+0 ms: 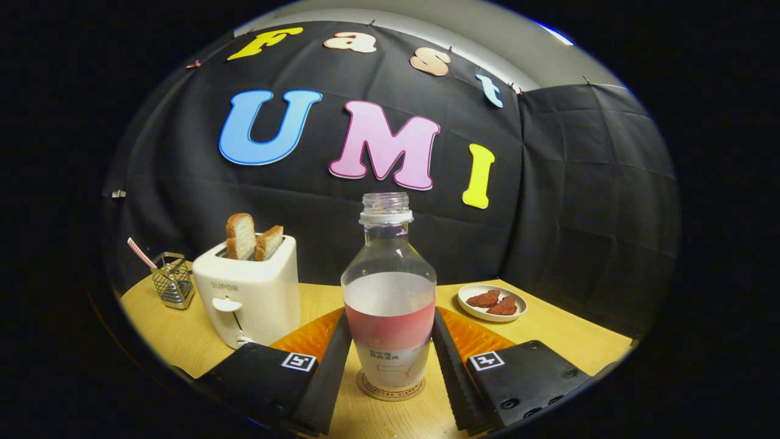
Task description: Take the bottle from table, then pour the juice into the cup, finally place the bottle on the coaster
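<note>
Standing on coaster [390, 388], uncapped bottle [389, 292] between tool [390, 360] fingers; fingers flank it, contact unclear.

A white toaster [250, 292] holding two bread slices [253, 236], a wire basket [172, 281], a snack plate [492, 302].

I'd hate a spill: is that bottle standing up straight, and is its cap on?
Upright and uncapped: the bottle stands on the coaster between the gripper fingers, its threaded neck bare.

dim booth | warm light on table [183, 329] | sharp centre | fisheye-bent edges
</note>
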